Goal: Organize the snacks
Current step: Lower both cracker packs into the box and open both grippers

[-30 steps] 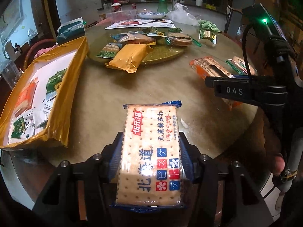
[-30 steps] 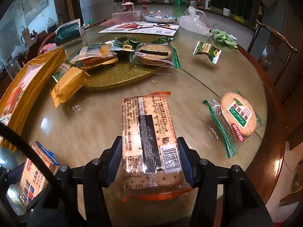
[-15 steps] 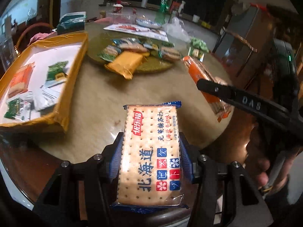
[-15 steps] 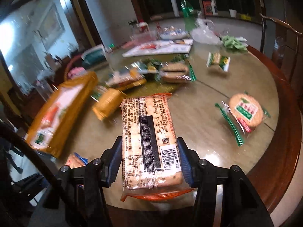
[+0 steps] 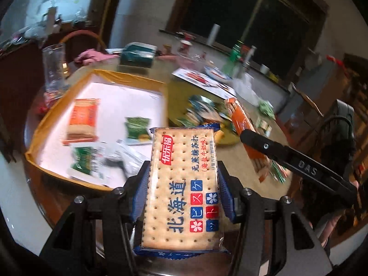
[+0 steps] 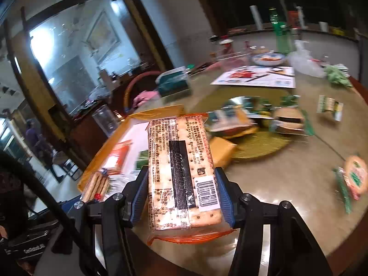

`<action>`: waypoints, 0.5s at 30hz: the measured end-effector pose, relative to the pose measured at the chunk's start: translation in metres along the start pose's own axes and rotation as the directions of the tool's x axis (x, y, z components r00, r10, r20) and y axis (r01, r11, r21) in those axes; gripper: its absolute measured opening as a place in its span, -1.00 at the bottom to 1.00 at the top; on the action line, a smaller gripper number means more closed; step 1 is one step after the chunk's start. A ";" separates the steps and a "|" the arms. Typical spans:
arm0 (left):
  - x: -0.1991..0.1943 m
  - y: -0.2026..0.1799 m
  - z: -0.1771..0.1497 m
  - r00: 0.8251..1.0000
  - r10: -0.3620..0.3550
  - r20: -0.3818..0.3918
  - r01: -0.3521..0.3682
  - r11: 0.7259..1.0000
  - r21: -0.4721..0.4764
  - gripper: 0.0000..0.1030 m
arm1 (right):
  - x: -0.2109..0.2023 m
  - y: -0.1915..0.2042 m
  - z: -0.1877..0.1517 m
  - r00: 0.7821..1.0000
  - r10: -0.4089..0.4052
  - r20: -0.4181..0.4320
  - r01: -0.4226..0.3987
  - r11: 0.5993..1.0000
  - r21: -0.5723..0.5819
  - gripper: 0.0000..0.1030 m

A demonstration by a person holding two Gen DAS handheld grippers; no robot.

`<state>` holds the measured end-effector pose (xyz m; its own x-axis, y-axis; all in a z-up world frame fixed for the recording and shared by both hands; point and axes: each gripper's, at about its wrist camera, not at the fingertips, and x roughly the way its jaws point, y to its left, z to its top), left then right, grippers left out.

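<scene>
Two cracker packs point(image 5: 184, 188) point(image 6: 182, 172) clamped in both jaws, above round table point(image 6: 299, 168), beside yellow-rimmed tray point(image 5: 46, 128).

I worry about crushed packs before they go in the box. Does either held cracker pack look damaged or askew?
Nothing stands out. The blue cracker pack sits straight in the left gripper, and the orange cracker pack sits straight in the right gripper; no visible tears or crushing.
</scene>
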<state>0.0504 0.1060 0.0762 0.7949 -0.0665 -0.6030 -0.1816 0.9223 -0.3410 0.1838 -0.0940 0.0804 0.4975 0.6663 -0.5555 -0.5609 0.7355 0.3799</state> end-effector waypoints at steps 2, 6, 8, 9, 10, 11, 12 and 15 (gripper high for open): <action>-0.001 0.015 0.007 1.000 0.012 0.007 -0.012 0.999 -0.031 0.09 | 0.013 0.012 0.005 0.999 0.041 -0.017 -0.041 0.999 -0.006 0.07; 0.001 0.049 0.025 0.997 0.070 0.035 -0.067 0.995 -0.078 0.09 | 0.044 0.034 0.016 0.994 0.095 -0.061 -0.096 0.995 -0.017 0.07; 0.006 0.065 0.034 0.994 0.099 0.037 -0.095 0.990 -0.101 0.09 | 0.061 0.047 0.021 0.990 0.116 -0.085 -0.119 0.993 -0.026 0.07; 0.009 0.072 0.037 0.993 0.111 0.035 -0.107 0.988 -0.110 0.09 | 0.073 0.055 0.025 0.988 0.121 -0.098 -0.125 0.992 -0.035 0.07; 0.014 0.082 0.043 0.991 0.130 0.032 -0.125 0.984 -0.127 0.09 | 0.079 0.059 0.026 0.987 0.122 -0.107 -0.127 0.991 -0.040 0.07; 0.018 0.090 0.046 0.989 0.142 0.030 -0.136 0.981 -0.138 0.09 | 0.086 0.064 0.029 0.985 0.125 -0.115 -0.131 0.990 -0.043 0.07; 0.023 0.101 0.051 0.987 0.158 0.024 -0.153 0.977 -0.151 0.09 | 0.094 0.068 0.031 0.983 0.131 -0.125 -0.138 0.989 -0.047 0.07; 0.034 0.125 0.057 0.980 0.201 -0.010 -0.200 0.965 -0.172 0.09 | 0.119 0.078 0.038 0.981 0.119 -0.150 -0.129 0.990 -0.055 0.07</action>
<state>0.0878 0.2406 0.0548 0.7364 0.1164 -0.6665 -0.4334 0.8376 -0.3325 0.2245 0.0473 0.0722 0.3219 0.7231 -0.6112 -0.6555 0.6360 0.4072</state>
